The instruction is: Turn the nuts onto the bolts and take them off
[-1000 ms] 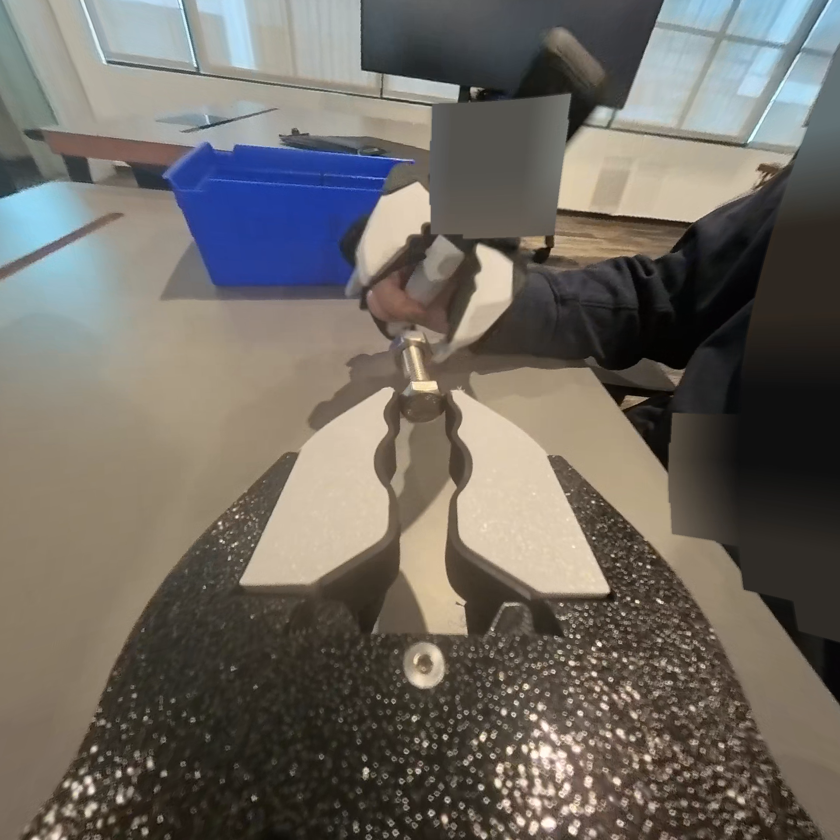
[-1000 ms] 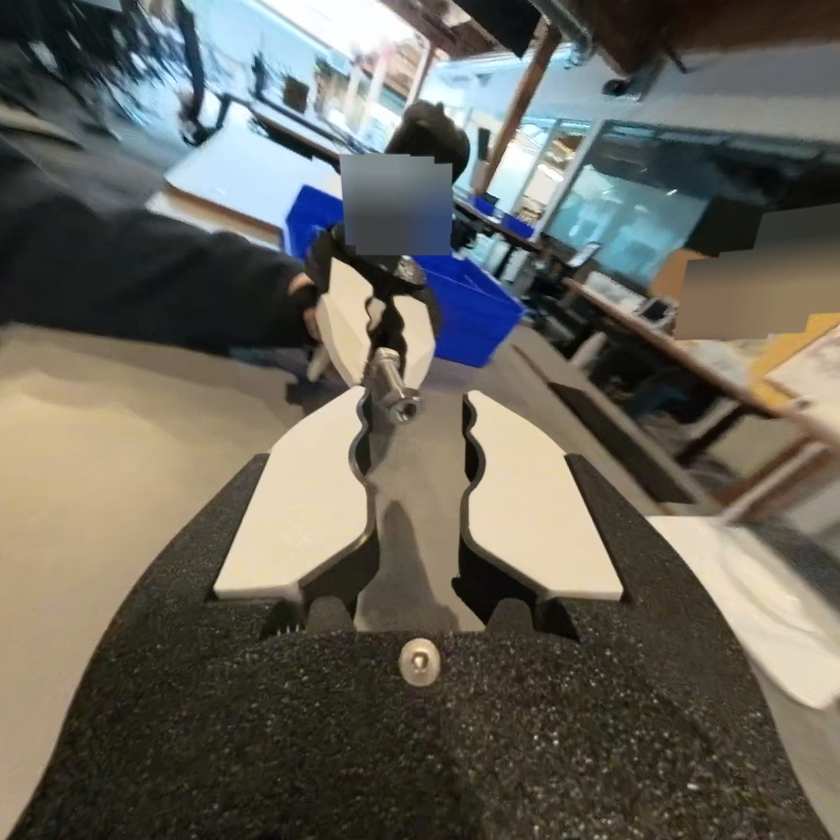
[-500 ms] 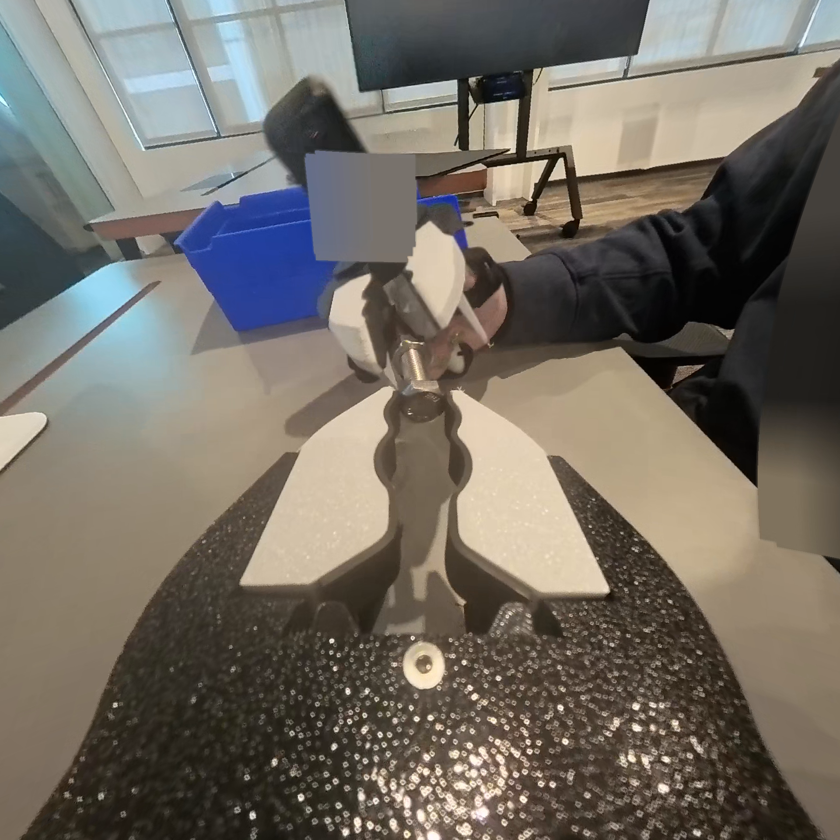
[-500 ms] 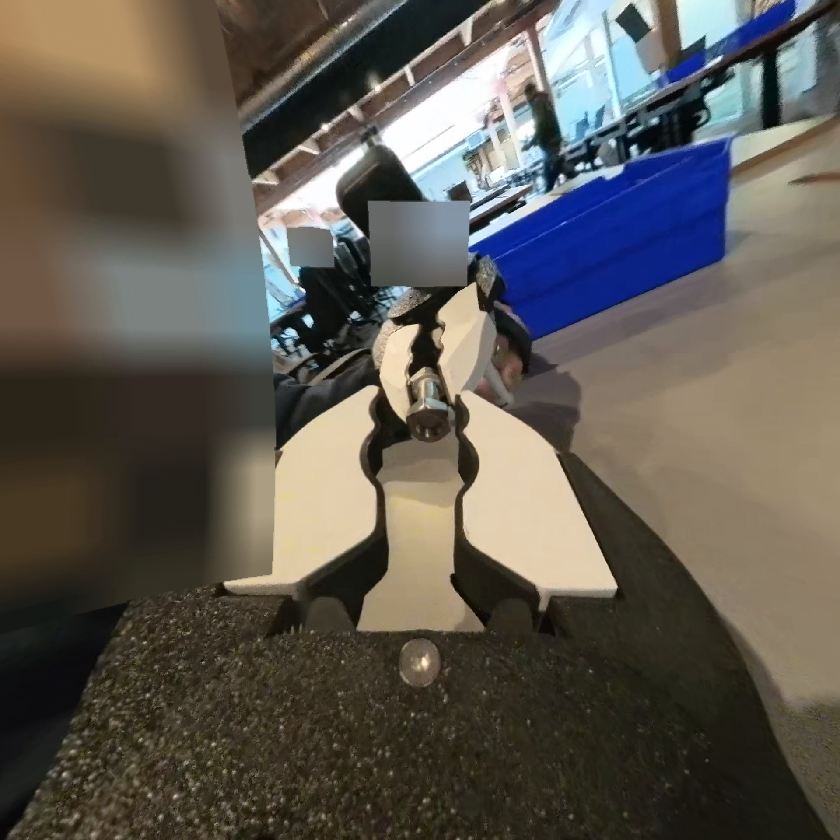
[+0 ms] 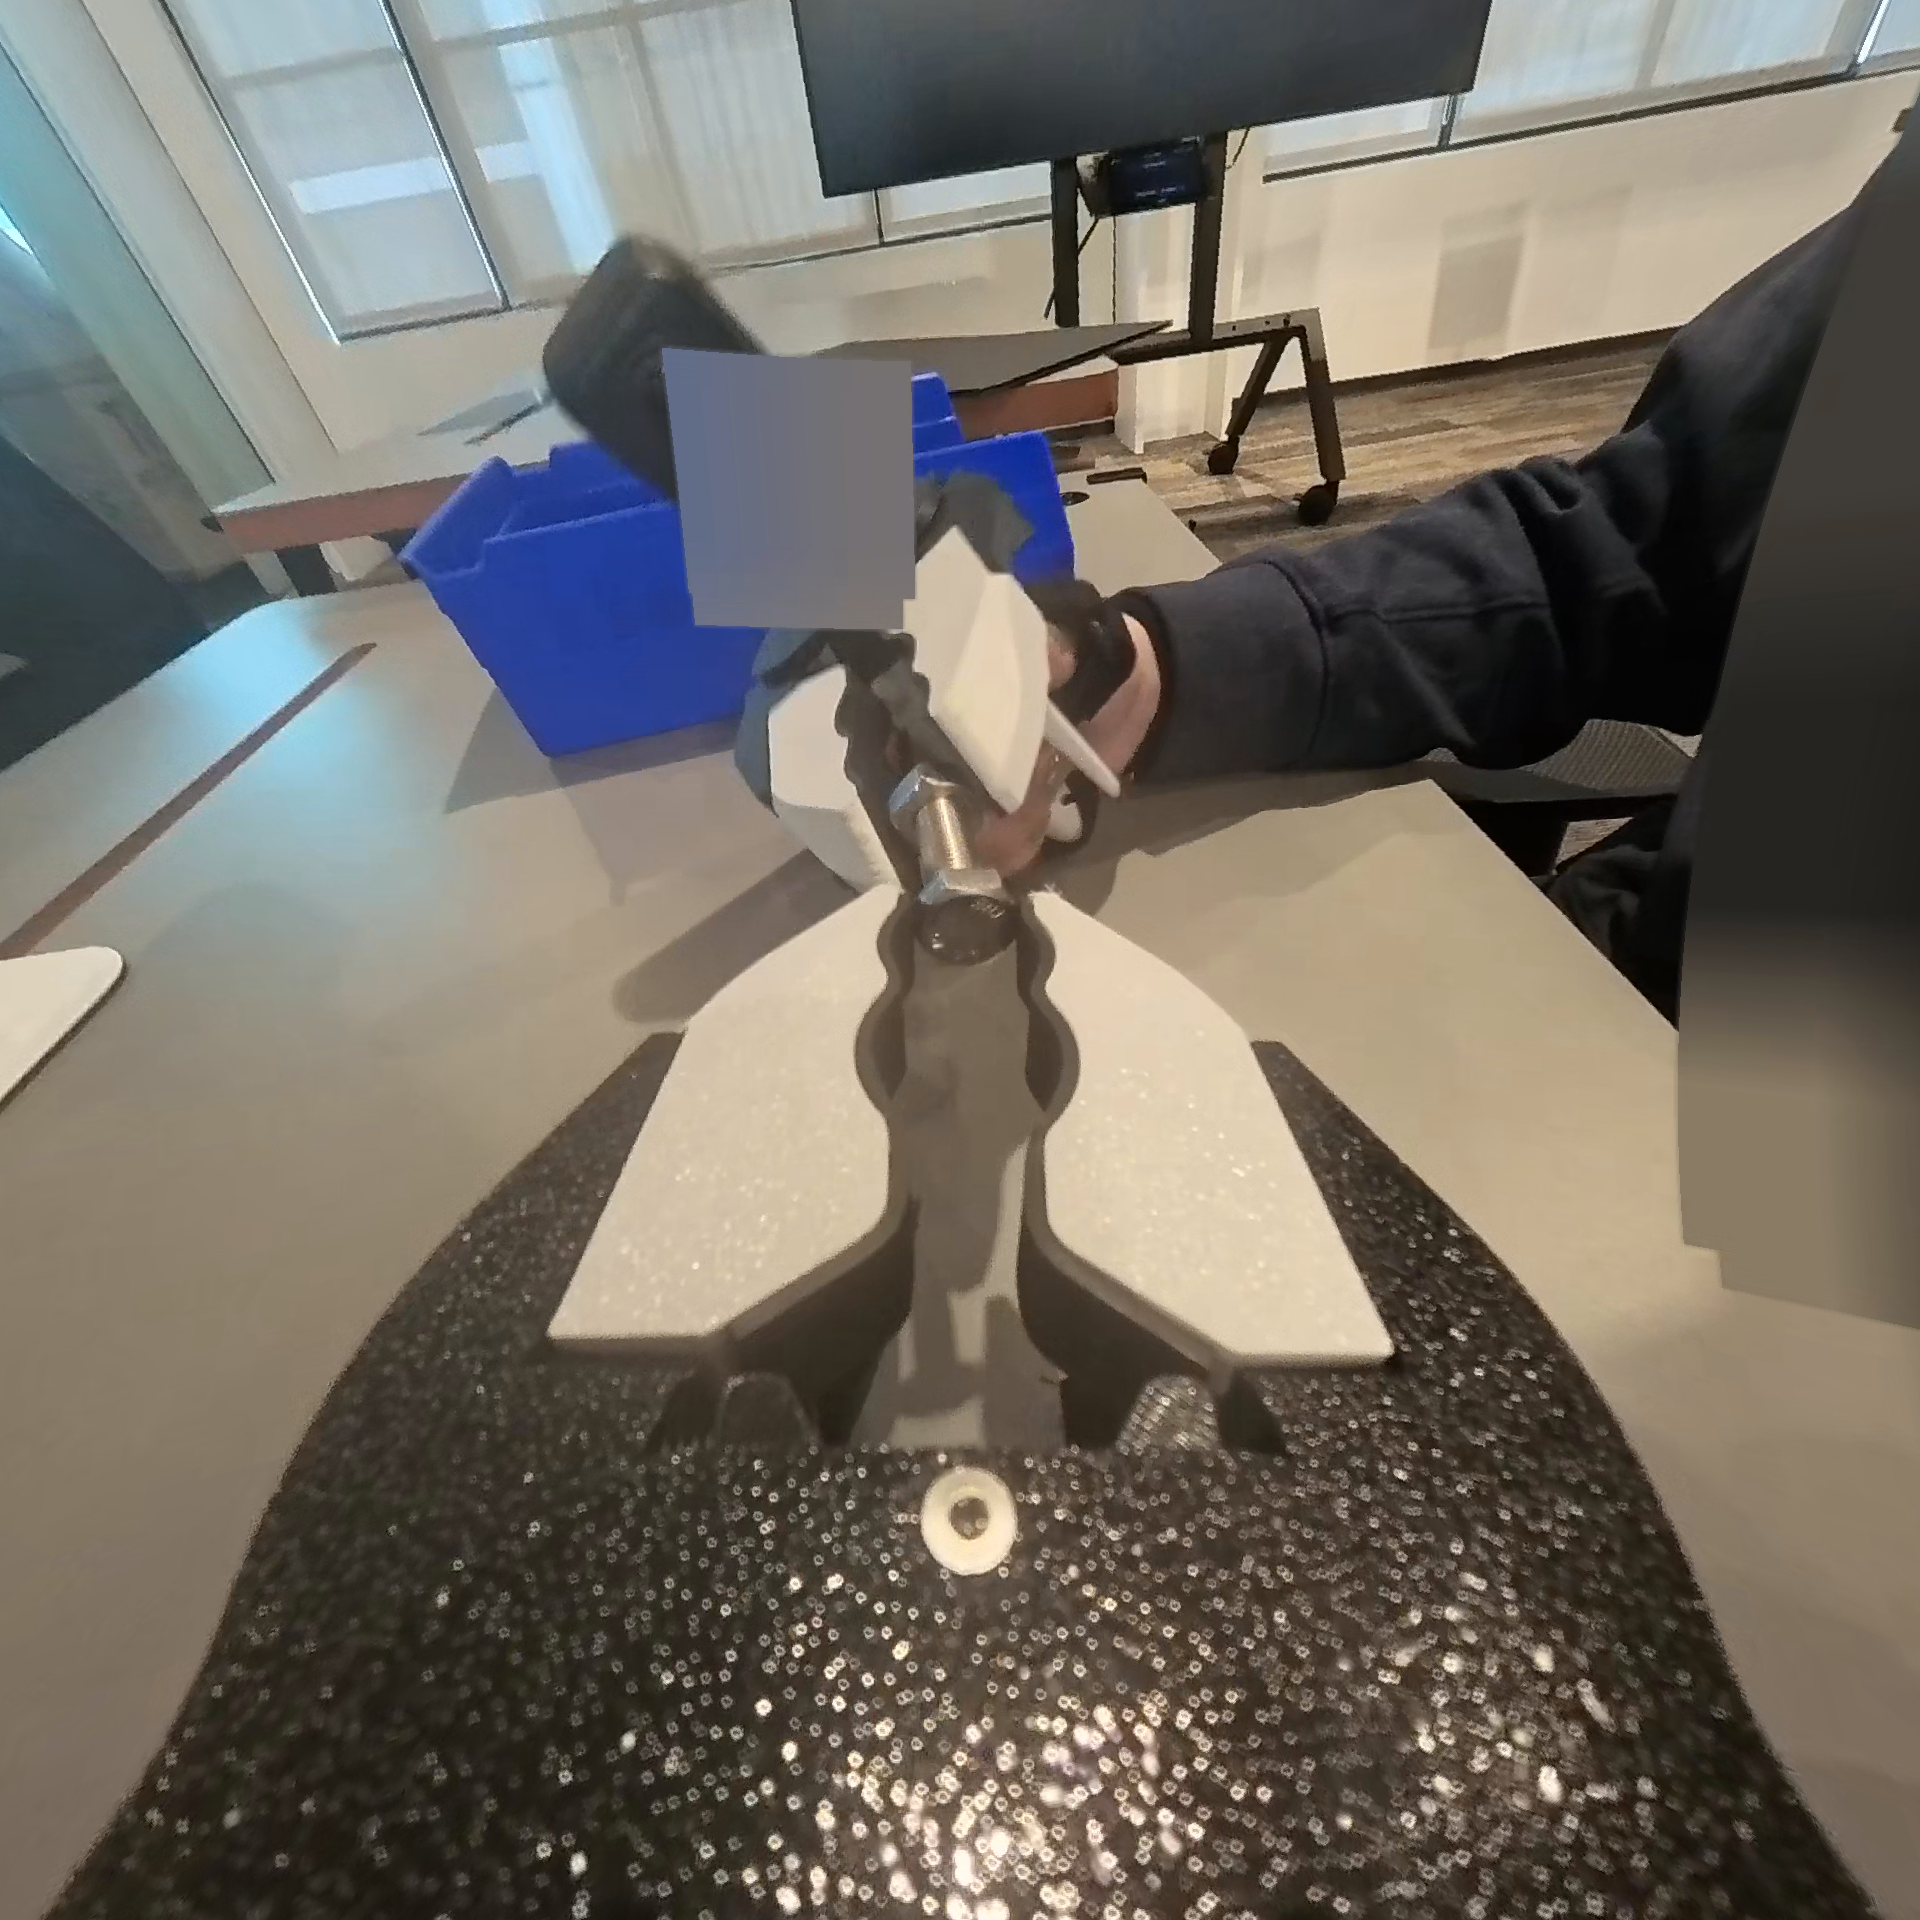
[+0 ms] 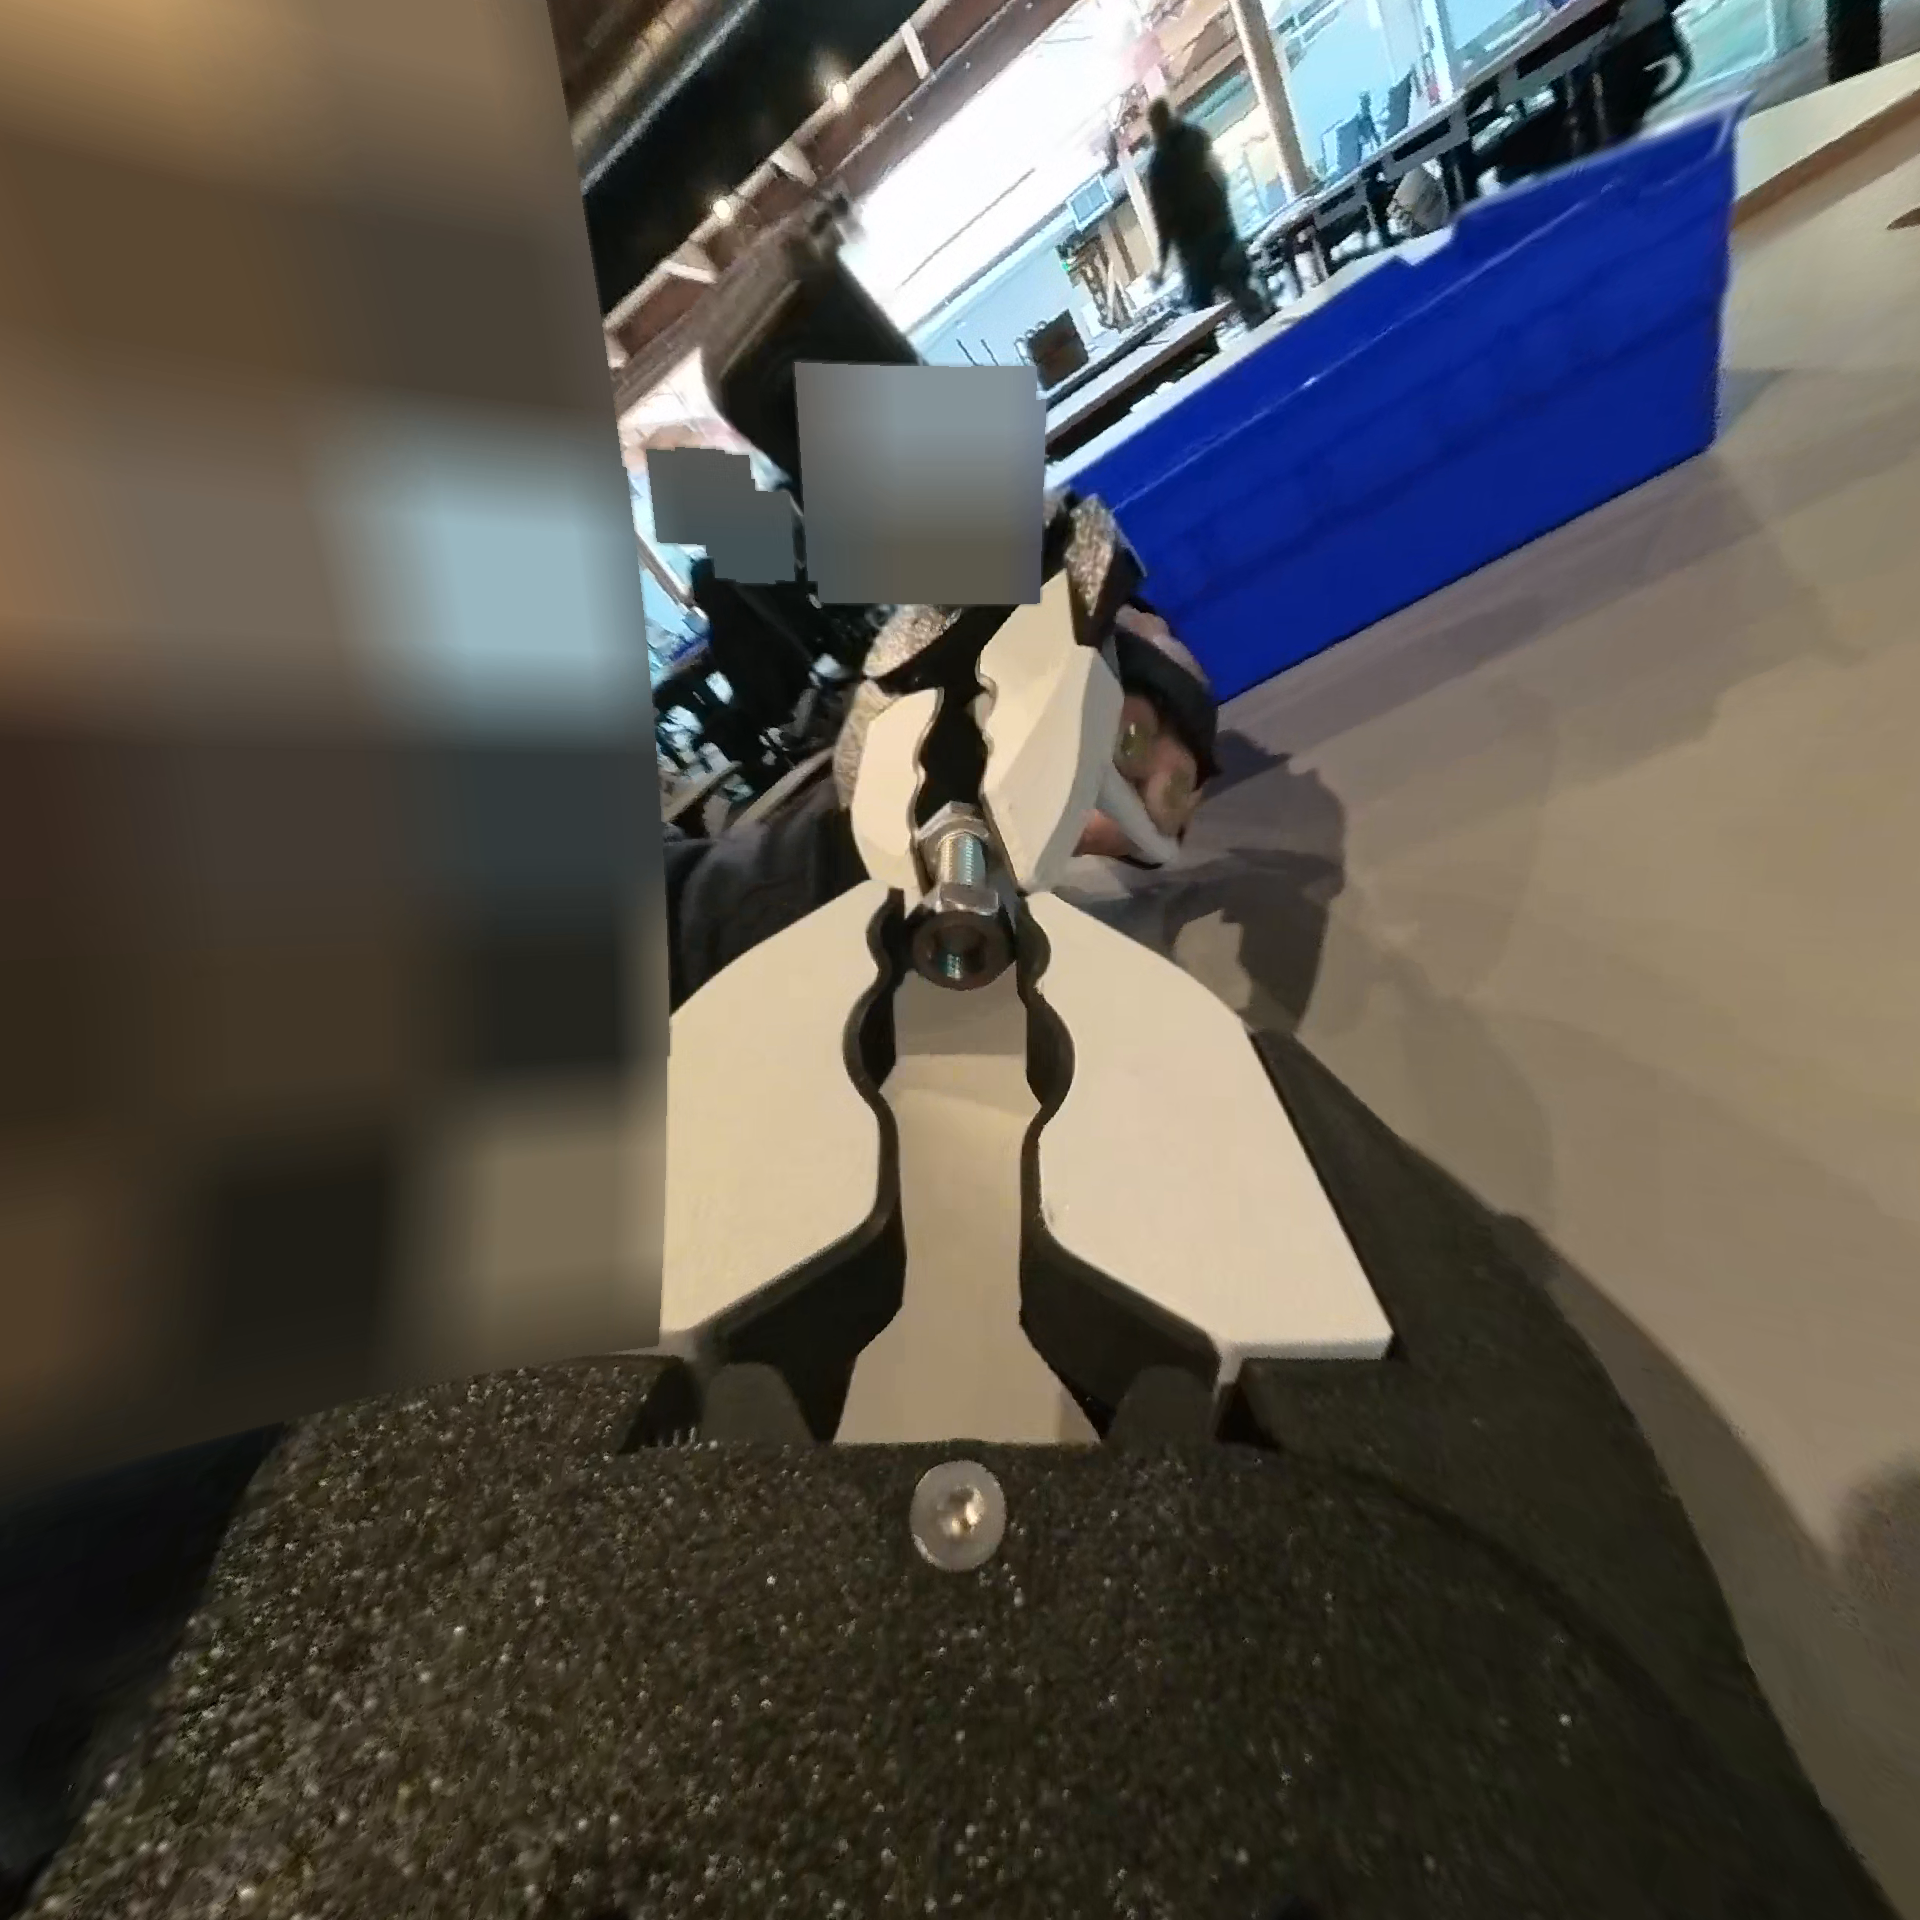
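Note:
A silver bolt point(image 5: 940, 836) is held in the air between my two grippers above the grey table point(image 5: 312, 987). My left gripper point(image 5: 961, 914) is shut on the bolt's head at its fingertips. My right gripper point(image 5: 914, 802), seen opposite it, grips the nut point(image 5: 912, 795) at the far end of the shaft. In the right wrist view, my right gripper point(image 6: 961, 935) is shut on the nut point(image 6: 961, 951), seen end-on. The threaded shaft point(image 6: 954, 860) runs from it to my left gripper point(image 6: 951, 831) beyond.
A blue plastic bin point(image 5: 582, 623) stands on the table behind the grippers; it also shows in the right wrist view point(image 6: 1455, 436). A white pad point(image 5: 42, 997) lies at the table's left edge. A dark sleeve point(image 5: 1455, 623) reaches in from the right. Both grippers' tips are close together, under 4 cm apart.
My right gripper was open around the bolt's end one second ago; it has closed on the nut. Both grippers have turned and shifted, with the bolt still in the left one.

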Action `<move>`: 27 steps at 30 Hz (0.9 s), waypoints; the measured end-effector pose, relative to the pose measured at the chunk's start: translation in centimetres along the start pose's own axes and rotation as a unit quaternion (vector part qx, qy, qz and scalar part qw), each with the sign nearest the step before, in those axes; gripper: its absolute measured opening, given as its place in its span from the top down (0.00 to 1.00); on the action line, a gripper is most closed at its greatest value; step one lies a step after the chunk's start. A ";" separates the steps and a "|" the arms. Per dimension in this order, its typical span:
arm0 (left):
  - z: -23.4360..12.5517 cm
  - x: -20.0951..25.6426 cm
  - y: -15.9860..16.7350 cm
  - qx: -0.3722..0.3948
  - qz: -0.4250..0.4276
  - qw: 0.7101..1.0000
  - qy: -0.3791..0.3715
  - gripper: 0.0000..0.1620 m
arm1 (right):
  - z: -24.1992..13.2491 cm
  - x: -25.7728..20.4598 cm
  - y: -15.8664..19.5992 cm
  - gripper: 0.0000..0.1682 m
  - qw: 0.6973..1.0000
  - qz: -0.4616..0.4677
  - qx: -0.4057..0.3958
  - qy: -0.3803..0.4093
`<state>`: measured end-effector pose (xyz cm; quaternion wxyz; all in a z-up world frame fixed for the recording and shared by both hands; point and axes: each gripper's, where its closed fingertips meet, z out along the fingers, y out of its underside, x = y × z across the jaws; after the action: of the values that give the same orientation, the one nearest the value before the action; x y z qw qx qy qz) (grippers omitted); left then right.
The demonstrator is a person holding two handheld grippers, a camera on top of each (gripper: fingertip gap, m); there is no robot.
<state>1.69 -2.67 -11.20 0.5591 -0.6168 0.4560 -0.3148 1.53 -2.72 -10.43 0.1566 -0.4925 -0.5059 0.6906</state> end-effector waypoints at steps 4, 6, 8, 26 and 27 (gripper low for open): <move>0.1 0.1 0.4 -0.009 -0.011 1.000 0.007 0.89 | 0.0 0.0 0.1 0.88 0.987 -0.151 -0.015 0.047; 0.1 0.3 0.3 -0.008 -0.016 1.000 0.016 0.89 | 0.0 -0.1 0.1 0.88 0.970 -0.234 -0.020 0.065; 0.2 0.5 0.4 -0.011 -0.021 0.999 0.023 0.89 | -0.1 -0.3 0.2 0.88 0.947 -0.310 -0.026 0.078; -0.2 0.7 0.7 -0.015 -0.099 0.993 0.059 0.89 | 0.5 0.3 0.8 0.88 0.804 -0.561 -0.080 0.177; -0.2 0.6 0.7 -0.014 -0.095 0.994 0.057 0.89 | 0.5 0.3 0.7 0.88 0.815 -0.547 -0.075 0.174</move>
<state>1.60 -3.29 -11.97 0.4911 -0.6462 0.4307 -0.3946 1.21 -3.08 -11.22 0.5568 -0.2569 -0.7064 0.3535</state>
